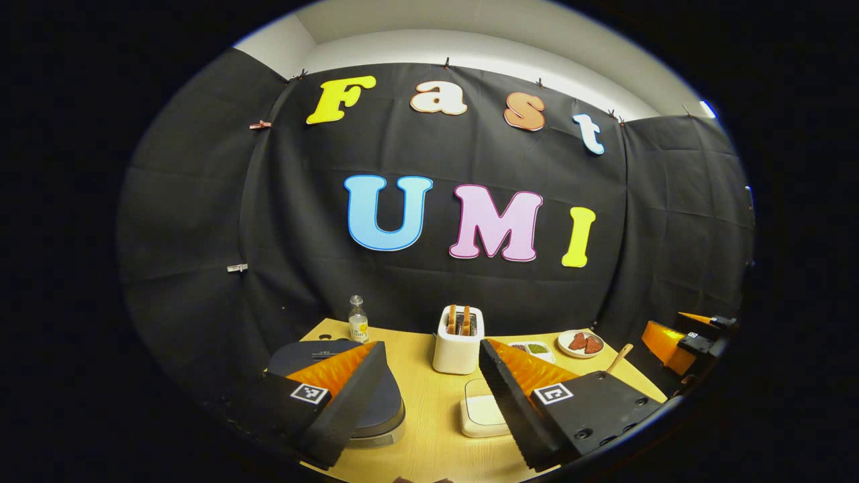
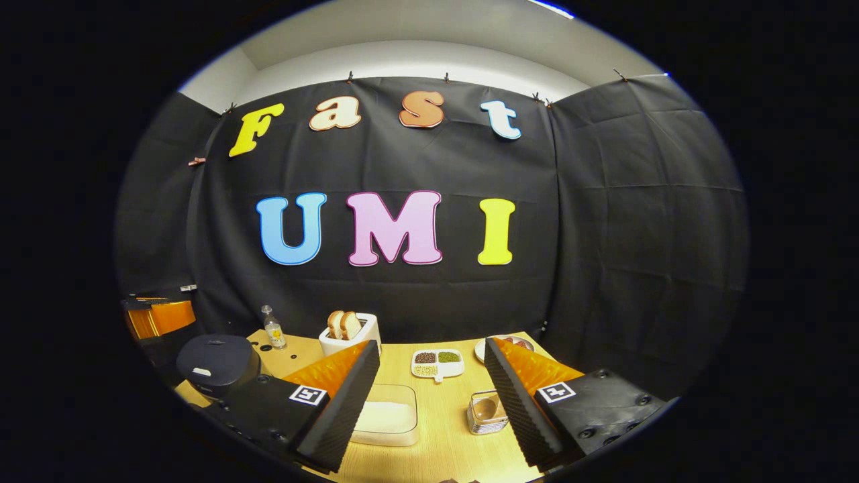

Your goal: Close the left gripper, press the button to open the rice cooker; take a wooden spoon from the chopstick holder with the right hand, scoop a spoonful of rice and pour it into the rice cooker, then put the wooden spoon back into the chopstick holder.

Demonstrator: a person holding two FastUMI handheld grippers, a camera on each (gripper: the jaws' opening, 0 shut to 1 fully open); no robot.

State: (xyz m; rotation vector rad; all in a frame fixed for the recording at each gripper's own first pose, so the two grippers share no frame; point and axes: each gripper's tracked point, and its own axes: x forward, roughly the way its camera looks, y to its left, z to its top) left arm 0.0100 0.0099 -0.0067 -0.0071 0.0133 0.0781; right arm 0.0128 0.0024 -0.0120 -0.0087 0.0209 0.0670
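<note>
Left gripper [image 1: 433,396] hangs wide open above the closed cooker [image 1: 335,386]; shut its jaws first, then press the near-edge button squarely.

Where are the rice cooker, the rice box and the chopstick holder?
Rice cooker [image 2: 216,362]: right gripper view, on its closed lid.
Rice box [image 2: 388,416]: right gripper view, on the rice inside.
Chopstick holder [image 2: 488,412]: right gripper view, on its front wall.

Left gripper view taken from above table's [image 1: 429,402] near-left edge, faced toward back wall. Right gripper view taken farther right, same facing. Toaster [image 1: 458,342] [image 2: 350,334], bottle [image 1: 358,320] [image 2: 272,329], rice cooker [image 1: 376,402] [image 2: 216,362] shared by both.
</note>
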